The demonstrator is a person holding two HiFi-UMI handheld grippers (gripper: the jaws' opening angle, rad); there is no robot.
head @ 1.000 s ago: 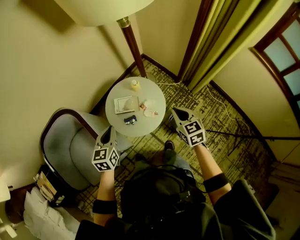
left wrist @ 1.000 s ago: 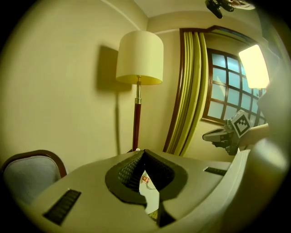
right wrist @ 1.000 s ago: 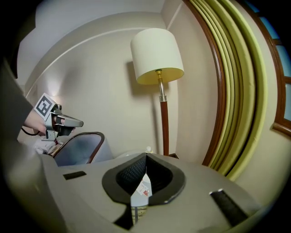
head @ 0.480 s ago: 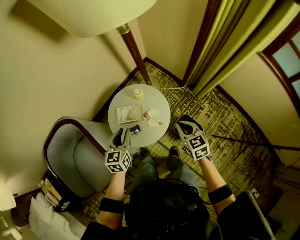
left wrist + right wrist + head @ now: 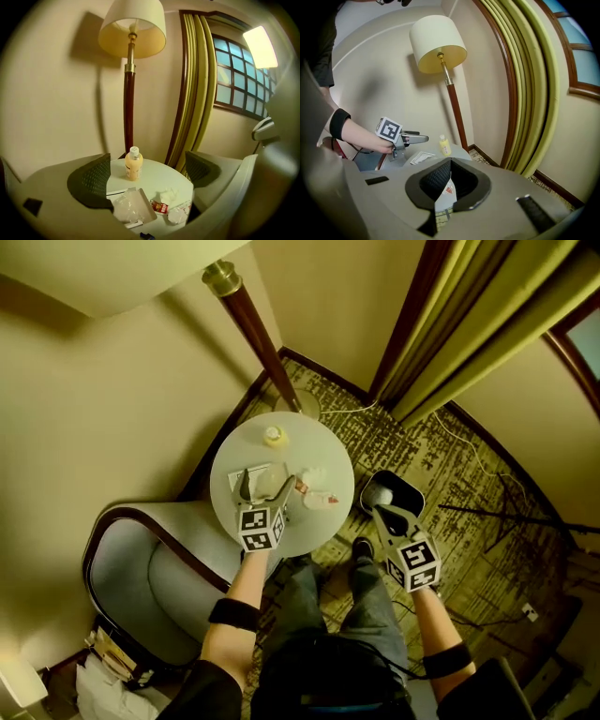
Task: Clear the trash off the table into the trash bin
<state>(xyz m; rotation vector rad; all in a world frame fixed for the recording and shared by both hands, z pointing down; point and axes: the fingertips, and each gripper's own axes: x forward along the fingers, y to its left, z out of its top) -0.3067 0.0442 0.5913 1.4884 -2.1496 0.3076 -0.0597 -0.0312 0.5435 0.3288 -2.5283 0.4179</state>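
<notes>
1 wrapper point(image 5: 126, 206) between left gripper point(image 5: 147, 176) jaws

Grey left gripper point(image 5: 268, 486) and right gripper point(image 5: 382, 512) bear black-and-white marker cubes point(image 5: 262, 528); black wristbands point(image 5: 232, 613); blue jeans point(image 5: 370, 601).

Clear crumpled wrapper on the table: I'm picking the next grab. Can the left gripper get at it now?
Probably yes: the left gripper has just been opening its jaws, nothing between them, and the wrapper lies uncovered just ahead.
</notes>
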